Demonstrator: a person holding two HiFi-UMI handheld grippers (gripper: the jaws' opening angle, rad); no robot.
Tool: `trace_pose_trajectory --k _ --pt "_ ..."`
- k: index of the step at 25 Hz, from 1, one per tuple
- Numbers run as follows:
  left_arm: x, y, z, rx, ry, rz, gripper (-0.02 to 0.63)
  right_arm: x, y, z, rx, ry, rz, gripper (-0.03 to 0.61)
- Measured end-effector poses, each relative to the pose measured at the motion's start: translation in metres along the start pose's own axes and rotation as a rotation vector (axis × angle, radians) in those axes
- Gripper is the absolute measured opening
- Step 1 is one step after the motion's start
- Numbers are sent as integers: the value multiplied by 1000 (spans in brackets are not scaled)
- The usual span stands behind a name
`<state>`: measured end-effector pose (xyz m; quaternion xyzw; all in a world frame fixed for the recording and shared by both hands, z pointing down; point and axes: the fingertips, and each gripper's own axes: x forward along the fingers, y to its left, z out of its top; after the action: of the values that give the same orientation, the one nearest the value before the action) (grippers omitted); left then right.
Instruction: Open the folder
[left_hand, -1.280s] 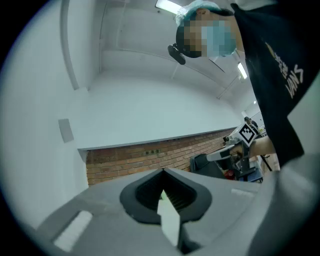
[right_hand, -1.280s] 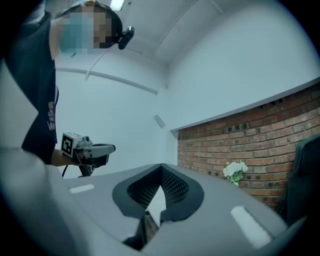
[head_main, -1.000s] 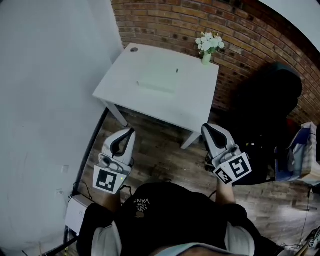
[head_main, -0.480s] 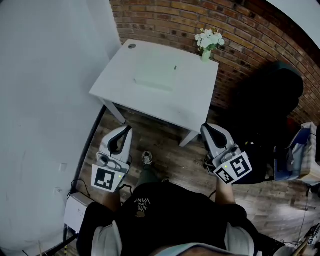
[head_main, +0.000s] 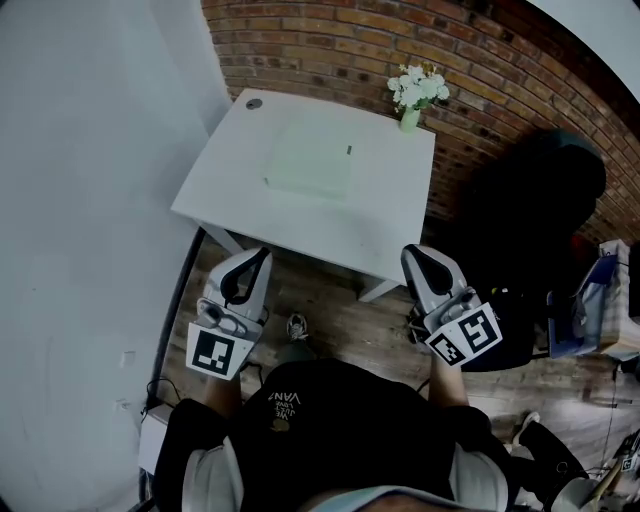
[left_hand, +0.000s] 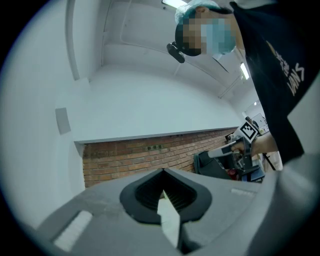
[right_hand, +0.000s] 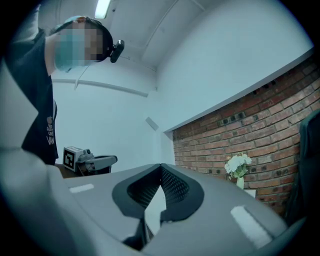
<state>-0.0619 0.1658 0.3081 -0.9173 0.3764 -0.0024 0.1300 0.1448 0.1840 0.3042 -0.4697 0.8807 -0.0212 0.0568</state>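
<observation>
Both grippers are short of the white square table's (head_main: 385, 235) near edge. The grey left gripper (head_main: 255, 268) and grey right gripper (head_main: 418, 262) point level at it, jaws pressed together with nothing between them. My guess is that's just a carry posture while walking up. The pale green flat folder (head_main: 310, 165) lies closed mid-table, toward the far side, so it'll need a reach. A small vase of white flowers (head_main: 415, 92) is tucked in the table's far right corner, out of the way.

Writing-wise, the black T-shirt (head_main: 320, 420) has pale chest print I can't read. The marker cubes (head_main: 214, 353) only show square codes, and the folder has no visible label.
</observation>
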Motion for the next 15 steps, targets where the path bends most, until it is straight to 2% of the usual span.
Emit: trace_pose_trajectory --k 6,9,15 --pt "23 37 -16 23 5 -52 -14 45 -17 -6 21 -27 -93 0" --pt "29 61 -25 36 16 -65 -14 69 -21 -6 38 -46 -110 0" --pt "41 107 -35 59 15 -102 -14 116 -19 -11 7 -30 -131 0"
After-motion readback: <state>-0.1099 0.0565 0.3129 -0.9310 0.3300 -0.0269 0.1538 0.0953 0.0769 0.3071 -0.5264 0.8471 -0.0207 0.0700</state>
